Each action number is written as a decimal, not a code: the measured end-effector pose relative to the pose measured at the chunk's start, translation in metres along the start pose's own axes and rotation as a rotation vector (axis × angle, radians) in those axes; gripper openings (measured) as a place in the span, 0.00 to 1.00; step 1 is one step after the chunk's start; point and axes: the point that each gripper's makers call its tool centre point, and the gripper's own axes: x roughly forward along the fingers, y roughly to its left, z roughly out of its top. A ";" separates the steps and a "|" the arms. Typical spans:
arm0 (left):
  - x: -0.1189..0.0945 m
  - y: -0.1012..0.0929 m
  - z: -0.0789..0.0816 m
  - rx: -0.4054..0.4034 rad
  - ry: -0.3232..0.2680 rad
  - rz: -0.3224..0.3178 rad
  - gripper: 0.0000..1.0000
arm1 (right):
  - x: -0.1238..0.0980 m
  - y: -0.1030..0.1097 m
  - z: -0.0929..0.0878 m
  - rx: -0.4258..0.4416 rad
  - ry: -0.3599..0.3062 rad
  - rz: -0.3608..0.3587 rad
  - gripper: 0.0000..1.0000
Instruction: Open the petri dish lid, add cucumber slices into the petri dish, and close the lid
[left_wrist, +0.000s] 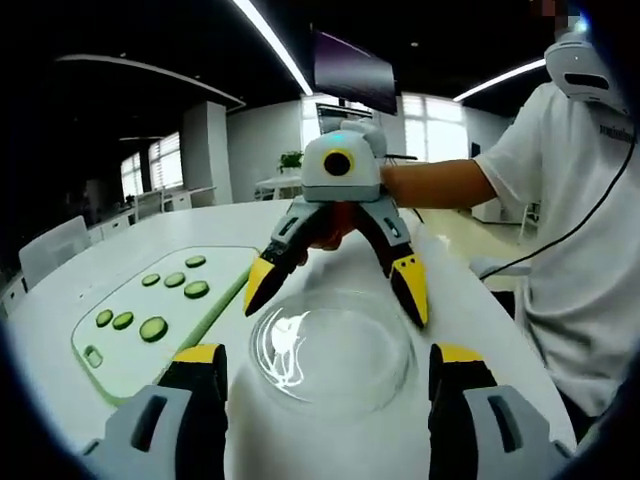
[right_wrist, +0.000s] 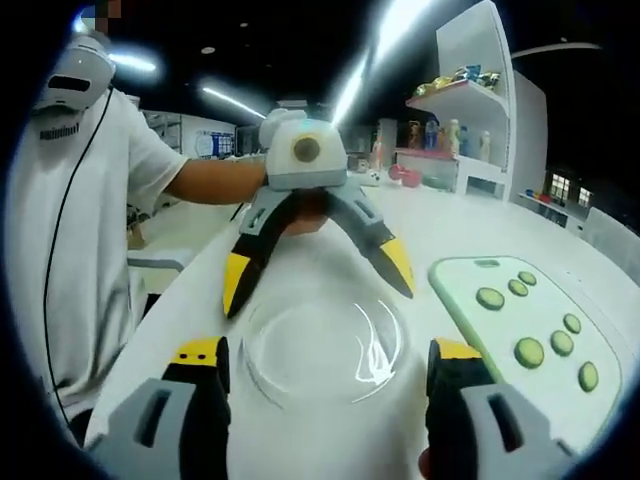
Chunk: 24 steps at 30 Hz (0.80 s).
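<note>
The petri dish (left_wrist: 330, 352) sits on the white table (left_wrist: 120, 255), between the two grippers, which face each other across it. In the left gripper view, the left gripper (left_wrist: 330, 395) shows both jaws spread wide on either side of the dish, holding nothing. The right gripper (left_wrist: 338, 290) opposes it from the far side, jaws likewise parted, tips just above the far rim and not visibly touching it. The right gripper view confirms this: the right gripper (right_wrist: 325, 385) straddles the dish (right_wrist: 325, 350) with a clear gap on each side, and the left gripper (right_wrist: 318, 282) hangs open opposite.

The dish is clear, thin-walled and glossy, with strong glare on its top. It is probably light, rigid, slippery and liable to slide or crack under a hard pinch. The lid seam cannot be made out through the reflections. The likely hold is across the lid's outer rim, with the second gripper steadying the base low on its wall.

The cucumber slices (left_wrist: 152, 328) lie in two rows on a pale green cutting board (left_wrist: 130, 365) beside the dish. These are soft, moist and thin; a light edge grip seems advisable.
</note>
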 end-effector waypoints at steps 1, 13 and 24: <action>0.000 0.000 -0.001 0.000 0.000 -0.001 0.82 | 0.000 0.000 0.000 0.001 -0.001 0.000 0.80; 0.003 0.001 -0.001 -0.005 -0.008 -0.008 0.81 | 0.001 0.001 -0.003 -0.006 0.007 0.012 0.78; 0.005 0.000 -0.002 -0.001 -0.008 -0.016 0.80 | 0.002 0.001 -0.004 -0.018 0.007 0.015 0.77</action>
